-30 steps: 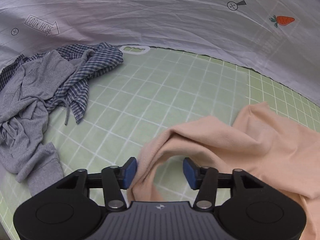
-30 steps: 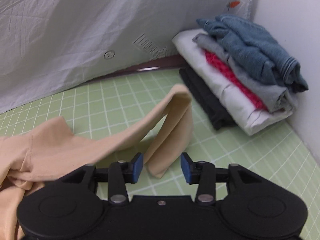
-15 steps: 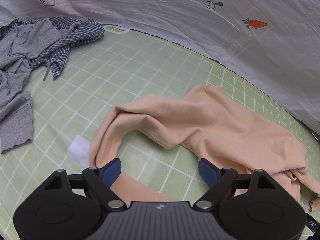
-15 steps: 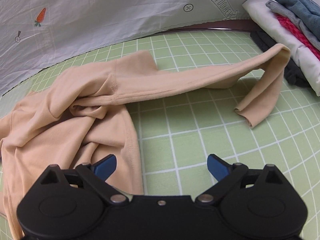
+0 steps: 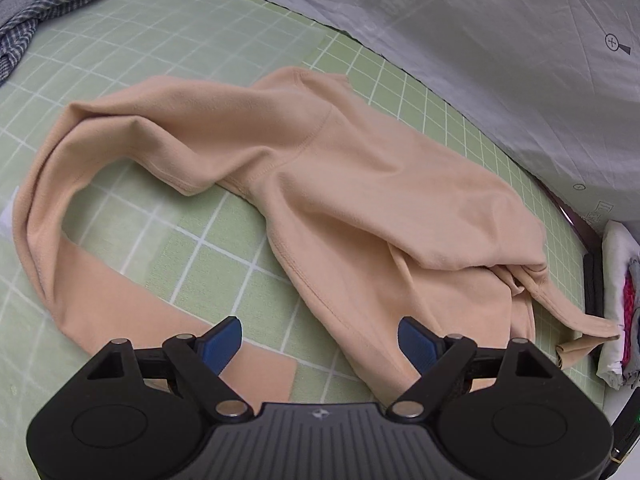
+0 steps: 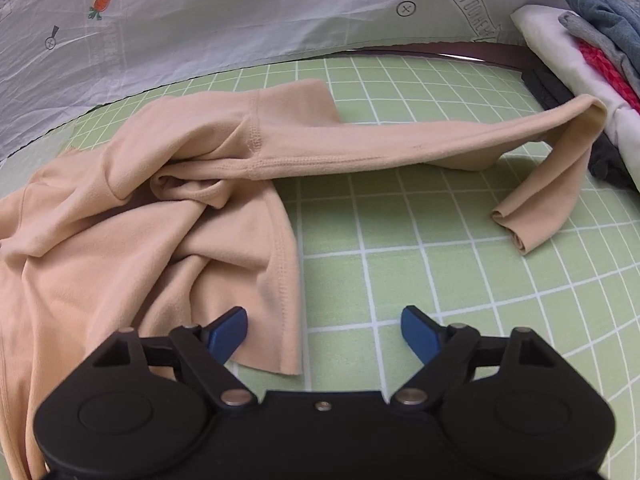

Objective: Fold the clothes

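Note:
A peach long-sleeved top (image 5: pixel 320 184) lies crumpled on the green grid mat (image 5: pixel 208 40). One sleeve curls round to the left and ends under my left gripper (image 5: pixel 320 344), which is open with the hem edge between its blue pads. In the right wrist view the same top (image 6: pixel 140 240) is bunched at the left, and its other sleeve (image 6: pixel 400 148) stretches right, bending down at the cuff. My right gripper (image 6: pixel 324 334) is open just above the mat, its left pad beside the top's hem.
A stack of folded clothes (image 6: pixel 592 60) stands at the far right against the wall. A checked shirt (image 5: pixel 36 4) lies in a heap at the far left. A white printed sheet (image 6: pixel 200 12) hangs along the back of the mat.
Both grippers have opened wide and let go of the sleeves, then drawn back. The top now lies spread on the mat, and the left view has swung to the right.

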Demonstrator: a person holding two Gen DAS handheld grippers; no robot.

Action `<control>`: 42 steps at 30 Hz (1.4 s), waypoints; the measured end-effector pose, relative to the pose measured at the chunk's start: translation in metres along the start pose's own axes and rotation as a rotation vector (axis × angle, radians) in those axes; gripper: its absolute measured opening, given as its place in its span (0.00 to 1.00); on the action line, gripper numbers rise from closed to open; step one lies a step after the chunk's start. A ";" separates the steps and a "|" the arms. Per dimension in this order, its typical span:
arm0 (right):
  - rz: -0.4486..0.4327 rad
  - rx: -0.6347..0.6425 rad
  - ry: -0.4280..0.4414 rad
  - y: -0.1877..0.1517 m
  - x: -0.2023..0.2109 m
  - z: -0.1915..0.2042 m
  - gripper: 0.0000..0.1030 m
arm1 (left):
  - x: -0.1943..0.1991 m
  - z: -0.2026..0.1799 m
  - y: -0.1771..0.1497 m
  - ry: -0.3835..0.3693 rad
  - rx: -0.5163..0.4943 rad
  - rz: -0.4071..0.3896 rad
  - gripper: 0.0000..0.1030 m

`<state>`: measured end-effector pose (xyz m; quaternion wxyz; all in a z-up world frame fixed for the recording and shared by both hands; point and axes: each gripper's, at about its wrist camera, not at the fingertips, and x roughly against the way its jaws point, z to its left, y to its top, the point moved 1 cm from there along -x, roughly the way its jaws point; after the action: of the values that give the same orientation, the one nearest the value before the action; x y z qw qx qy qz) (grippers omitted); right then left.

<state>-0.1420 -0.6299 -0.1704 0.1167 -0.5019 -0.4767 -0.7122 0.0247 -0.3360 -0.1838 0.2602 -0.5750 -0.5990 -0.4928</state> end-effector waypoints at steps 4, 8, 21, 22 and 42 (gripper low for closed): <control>-0.016 0.038 0.058 0.000 0.008 0.008 0.10 | -0.015 -0.007 -0.005 -0.005 -0.038 0.025 0.70; -0.021 0.044 0.053 -0.010 0.019 0.017 0.03 | -0.009 -0.015 -0.008 -0.001 -0.140 -0.026 0.33; -0.107 -0.090 0.073 -0.071 0.103 -0.003 0.03 | 0.061 0.028 -0.006 0.007 -0.062 -0.185 0.02; -0.108 -0.097 0.077 -0.077 0.109 -0.005 0.03 | 0.067 0.032 -0.005 0.011 -0.054 -0.196 0.02; 0.009 -0.095 0.094 -0.130 0.128 -0.017 0.32 | 0.106 0.078 -0.047 0.144 -0.037 -0.227 0.23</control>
<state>-0.2959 -0.5357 -0.1390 0.1182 -0.4749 -0.4339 -0.7564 -0.0211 -0.2142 -0.1341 0.2342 -0.4714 -0.6307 -0.5702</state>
